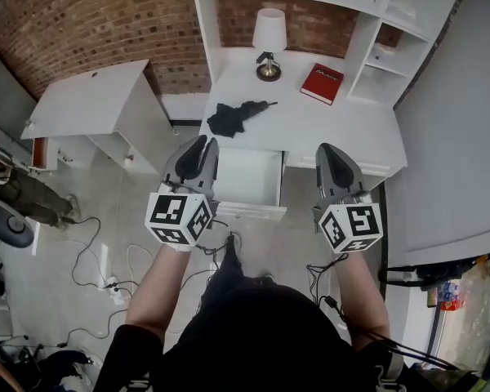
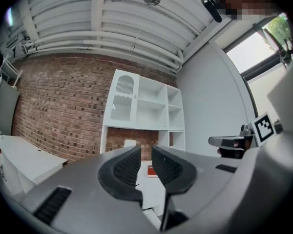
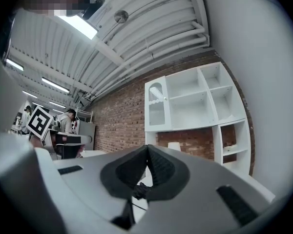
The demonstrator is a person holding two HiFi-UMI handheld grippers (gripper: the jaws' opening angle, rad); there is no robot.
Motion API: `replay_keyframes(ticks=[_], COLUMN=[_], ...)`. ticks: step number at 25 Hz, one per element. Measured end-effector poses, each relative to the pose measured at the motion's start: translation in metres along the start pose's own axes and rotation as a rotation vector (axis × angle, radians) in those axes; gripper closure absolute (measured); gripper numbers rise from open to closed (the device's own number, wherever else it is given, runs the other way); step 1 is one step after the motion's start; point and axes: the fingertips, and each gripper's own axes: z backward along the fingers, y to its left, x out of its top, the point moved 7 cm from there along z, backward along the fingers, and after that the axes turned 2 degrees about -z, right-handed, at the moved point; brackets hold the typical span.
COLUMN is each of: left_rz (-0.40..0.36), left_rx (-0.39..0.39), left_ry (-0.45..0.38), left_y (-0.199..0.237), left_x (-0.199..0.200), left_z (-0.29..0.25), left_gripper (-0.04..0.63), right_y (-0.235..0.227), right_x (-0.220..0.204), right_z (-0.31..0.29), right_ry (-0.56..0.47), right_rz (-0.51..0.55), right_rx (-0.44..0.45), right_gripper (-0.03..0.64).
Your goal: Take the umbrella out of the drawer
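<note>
White desk (image 1: 327, 129) with open shelves above stands against a brick wall (image 1: 82, 23); a lamp (image 1: 269, 35) and a red book (image 1: 322, 82) sit toward its back; cables trail over the pale floor (image 1: 90, 260). The black umbrella (image 1: 233, 118) lies folded on the desk top, just behind the open drawer (image 1: 249, 178), which looks empty; so the task seems finished. The left gripper (image 1: 201, 147) is narrowly apart and empty; the right gripper (image 1: 331, 149) is closed on nothing; both hover level at the drawer front. To end well, the person should probably keep both clear of the umbrella and avoid knocking the drawer.
</note>
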Motion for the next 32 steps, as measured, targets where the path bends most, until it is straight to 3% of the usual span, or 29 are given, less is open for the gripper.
replay_keyframes(ticks=[10,19,32], left_rz=[0.014,-0.015,0.0], left_rx=[0.083,0.106,0.124], left_ry=[0.023,0.049,0.062], left_y=[0.01,0.016,0.011], left_x=[0.003,-0.012,-0.02], left_z=[0.038,0.034,0.035], left_gripper=[0.531,0.531,0.531], right_y=[0.021,0.021,0.02], right_x=[-0.006,-0.019,-0.026], right_z=[0.004,-0.009,-0.009], right_ry=[0.015,0.045,0.059], right_rz=[-0.032,-0.032,-0.036], right_rx=[0.062,0.062,0.088], right_gripper=[0.617,0.617,0.617])
